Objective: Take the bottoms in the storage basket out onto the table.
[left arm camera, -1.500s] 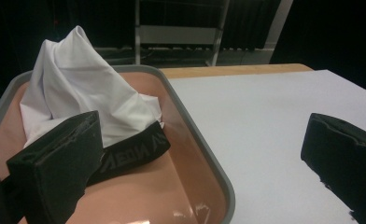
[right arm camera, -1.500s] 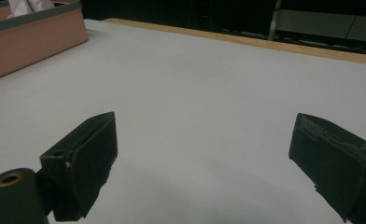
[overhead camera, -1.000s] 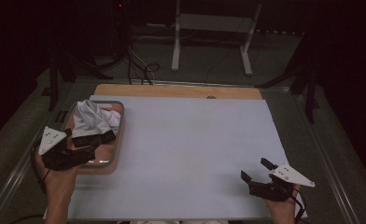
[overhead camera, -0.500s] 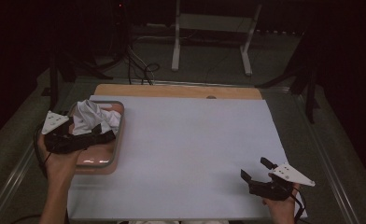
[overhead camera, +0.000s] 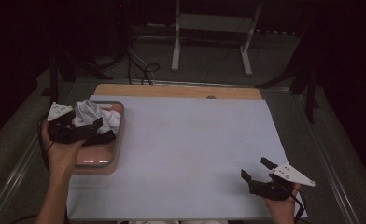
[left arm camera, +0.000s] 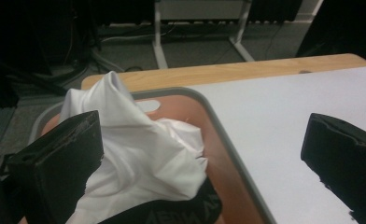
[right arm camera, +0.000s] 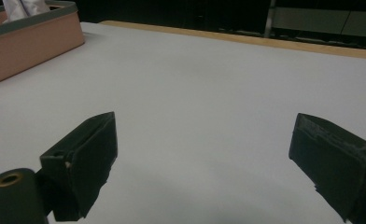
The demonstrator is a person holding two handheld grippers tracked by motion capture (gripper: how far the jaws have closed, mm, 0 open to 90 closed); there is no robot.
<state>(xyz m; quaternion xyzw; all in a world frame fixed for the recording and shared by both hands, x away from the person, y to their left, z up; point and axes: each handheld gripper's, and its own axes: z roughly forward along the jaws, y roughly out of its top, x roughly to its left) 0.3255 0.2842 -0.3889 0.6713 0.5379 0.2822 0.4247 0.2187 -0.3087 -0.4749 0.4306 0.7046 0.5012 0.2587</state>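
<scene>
My left hand-held gripper (overhead camera: 99,130) hovers, jaws spread wide, over crumpled white cloth (left arm camera: 139,158) heaped in the shallow, round-cornered pink tray (overhead camera: 117,149) at the tabletop's (overhead camera: 195,140) left edge. My right hand-held gripper (overhead camera: 256,170) gapes empty above smooth, bare white surface.

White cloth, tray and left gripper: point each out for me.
white cloth (left arm camera: 139,154), left gripper view, on its crumpled middle.
tray (overhead camera: 117,144), high view, on its grey right rim.
left gripper (overhead camera: 97,128), high view, between its open jaws.
</scene>
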